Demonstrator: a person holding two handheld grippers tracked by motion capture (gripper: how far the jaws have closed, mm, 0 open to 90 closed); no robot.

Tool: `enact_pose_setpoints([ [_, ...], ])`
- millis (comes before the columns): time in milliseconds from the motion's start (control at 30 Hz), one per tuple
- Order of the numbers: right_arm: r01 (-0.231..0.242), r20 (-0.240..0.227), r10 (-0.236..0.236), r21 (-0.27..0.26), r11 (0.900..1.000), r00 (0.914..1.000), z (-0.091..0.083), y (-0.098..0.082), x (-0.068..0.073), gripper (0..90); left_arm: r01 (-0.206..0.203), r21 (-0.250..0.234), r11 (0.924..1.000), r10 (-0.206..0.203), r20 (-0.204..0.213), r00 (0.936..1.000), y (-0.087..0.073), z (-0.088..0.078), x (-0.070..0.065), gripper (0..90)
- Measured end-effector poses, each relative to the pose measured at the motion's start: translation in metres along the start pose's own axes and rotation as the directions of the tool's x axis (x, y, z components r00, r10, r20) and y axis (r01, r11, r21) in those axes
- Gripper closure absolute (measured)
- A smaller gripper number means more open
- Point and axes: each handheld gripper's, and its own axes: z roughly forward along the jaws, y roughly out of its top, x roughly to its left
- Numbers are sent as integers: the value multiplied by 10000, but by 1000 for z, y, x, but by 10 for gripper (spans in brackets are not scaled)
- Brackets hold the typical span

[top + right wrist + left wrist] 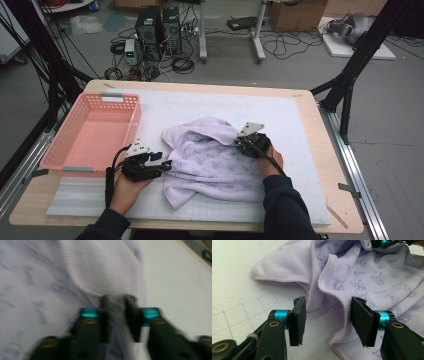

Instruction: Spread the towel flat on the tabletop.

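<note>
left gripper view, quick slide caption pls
Open left gripper poised at the stitched hem of a lilac cartoon-print towel on a gridded mat.

No legible text, label, brand or number in any view. The towel (372,275) carries printed cartoon faces only, no lettering.

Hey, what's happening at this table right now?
A person is working a crumpled lilac towel with printed cartoon faces using two hand-held tools. The right tool is pinched shut on a fold of the towel. The left tool stands open at the towel's hemmed edge, gripping nothing. A pink plastic basket sits to the left on the white mat.
</note>
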Motion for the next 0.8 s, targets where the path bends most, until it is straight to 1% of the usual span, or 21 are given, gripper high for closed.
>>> enact_pose_setpoints([
  [33,-127,212,125,120,9998,9997,-1,-1,-3,879,4,-9,10000,-4,-21,10000,0,0,0,473],
  [67,-348,288,345,99,9993,9990,-3,-4,-10,884,-39,26,10000,39,-29,10000,0,-1,1,473],
  [100,-683,535,678,73,9976,9963,-7,-8,-16,885,16,-16,10000,-16,-50,10000,0,0,1,473],
  [167,-1268,869,1266,-31,9919,9881,-17,-17,-29,886,34,30,10000,-34,-59,10000,-1,0,2,473],
  [200,-1458,1101,1453,-41,9893,9832,-22,-23,-36,886,50,42,10000,-50,-78,10000,-1,0,2,473],
  [233,-1660,1418,1627,117,9861,9764,-28,-29,-41,886,54,37,10000,-54,-114,9999,-1,1,2,473],
  [267,-1943,1551,1900,126,9809,9695,-33,-36,-47,886,67,3,10000,-67,-109,9999,-1,1,1,473],
  [300,-2294,1690,2227,205,9731,9601,-38,-43,-53,886,50,20,10000,-50,-121,9999,-1,1,1,472],
  [333,-2508,1917,2397,353,9674,9517,-43,-50,-58,886,39,28,10000,-38,-125,9999,-1,1,1,472],
  [400,-2861,2118,2689,544,9567,9396,-52,-65,-65,886,56,4,10000,-56,-154,9999,-1,1,1,472],
  [433,-2974,2181,2779,617,9527,9355,-55,-72,-67,884,36,2,10000,-36,-168,9999,-1,2,1,472],
  [467,-3019,2105,2828,643,9512,9358,-58,-76,-67,880,53,24,10000,-53,-208,9998,-1,2,2,472],
  [500,-3001,2059,2823,603,9520,9370,-61,-79,-67,870,62,-7,10000,-62,-215,9998,-1,3,2,472],
  [533,-2948,2050,2796,470,9544,9380,-63,-79,-65,826,82,-22,10000,-82,-238,9997,0,3,2,472],
  [567,-2808,2013,2707,225,9595,9414,-65,-78,-63,740,74,-31,10000,-75,-236,9997,0,4,2,470],
  [600,-2757,1783,2744,-179,9611,9450,-67,-75,-61,703,43,-69,10000,-45,-251,9997,0,4,2,470],
  [633,-2623,1546,2674,-528,9635,9511,-68,-71,-58,654,35,-114,9999,-38,-246,9997,0,4,1,471],
  [667,-2452,1262,2536,-789,9663,9590,-68,-65,-54,625,-11,-84,10000,9,-228,9997,1,4,1,471],
  [733,-1912,581,1989,-1171,9745,9783,-65,-51,-42,590,20,-121,9999,-23,-239,9997,1,5,0,470],
  [767,-1621,214,1664,-1345,9776,9858,-62,-43,-35,574,12,-97,10000,-14,-218,9998,1,5,0,470],
  [800,-1456,-334,1422,-1512,9777,9893,-58,-34,-28,558,-3,-88,10000,1,-213,9998,1,5,0,469],
])
